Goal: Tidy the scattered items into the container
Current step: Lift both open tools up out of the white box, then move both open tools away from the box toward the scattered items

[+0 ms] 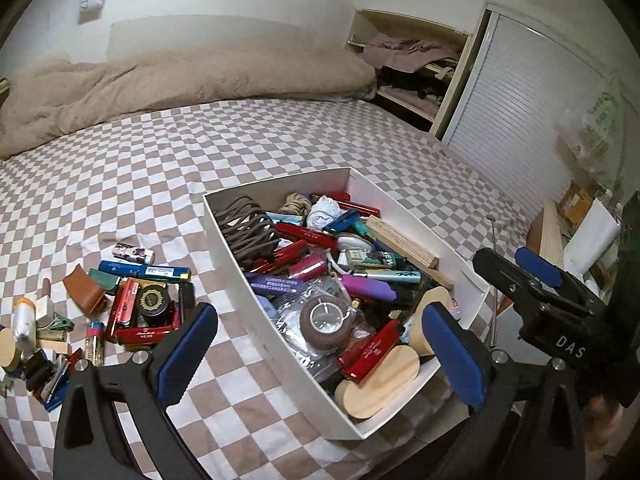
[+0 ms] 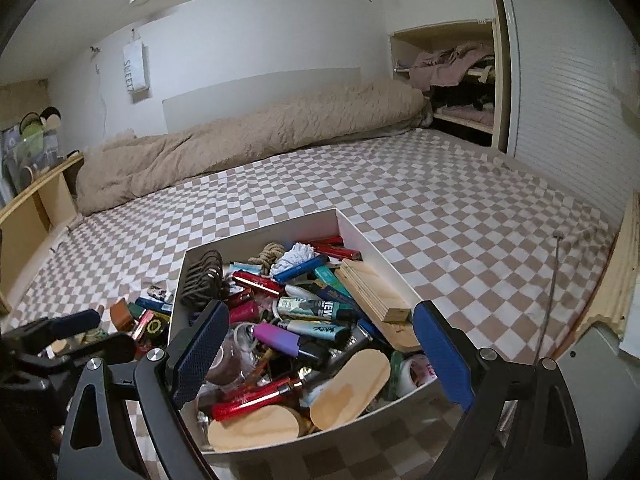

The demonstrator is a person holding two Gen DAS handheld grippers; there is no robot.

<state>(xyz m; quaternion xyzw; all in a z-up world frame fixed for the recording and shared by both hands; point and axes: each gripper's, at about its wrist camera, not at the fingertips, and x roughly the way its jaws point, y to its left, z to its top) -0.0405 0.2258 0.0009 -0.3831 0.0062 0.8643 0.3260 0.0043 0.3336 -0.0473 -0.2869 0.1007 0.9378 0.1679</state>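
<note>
The white rectangular cardboard box (image 1: 280, 184) is parked on the beige-and-white checkered bed sheet (image 1: 160, 152), stuffed with lighters, wooden pieces and cords. A scattered pile of small items (image 1: 120, 300) is left beside it on the sheet. Both the left tool (image 1: 320, 348) and the right tool (image 2: 320, 352) are spread wide, nothing gripped.
</note>
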